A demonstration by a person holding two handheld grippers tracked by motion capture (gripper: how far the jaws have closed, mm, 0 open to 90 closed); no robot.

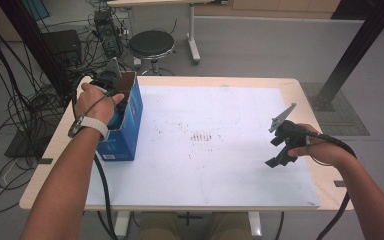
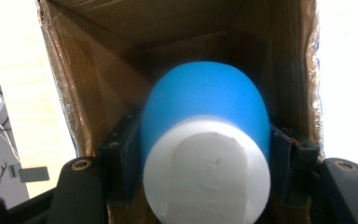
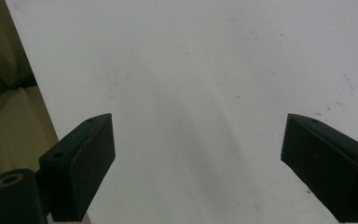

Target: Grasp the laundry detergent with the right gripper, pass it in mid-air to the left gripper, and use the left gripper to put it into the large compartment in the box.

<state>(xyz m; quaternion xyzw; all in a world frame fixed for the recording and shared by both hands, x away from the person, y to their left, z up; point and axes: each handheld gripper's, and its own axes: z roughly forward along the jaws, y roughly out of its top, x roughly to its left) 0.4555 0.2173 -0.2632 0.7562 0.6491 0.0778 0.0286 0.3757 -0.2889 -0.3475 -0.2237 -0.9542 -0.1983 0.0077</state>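
One table [image 1: 240, 85] spans the middle of the high view, covered by one white sheet [image 1: 205, 150] with faint brown marks near the centre. One blue cardboard box [image 1: 130, 125] stands open-topped at the left of that frame, on the sheet's left edge. Two grippers are in hand.

The left gripper [image 1: 111, 87] reaches into the mouth of the box in the high view, half hidden by the hand and the box wall. The left gripper view looks down inside the brown interior [image 2: 121, 60] and shows one blue bottle with a white cap [image 2: 205, 140], clamped from both sides by the jaws; its lower end is cut off by the bottom edge, and the embossing on the cap is too faint to read.

The right gripper [image 1: 280, 150] hovers at the right of the high view, over the sheet. The right gripper view [image 3: 196, 158] shows its jaws spread wide with nothing between them, bare sheet beyond.
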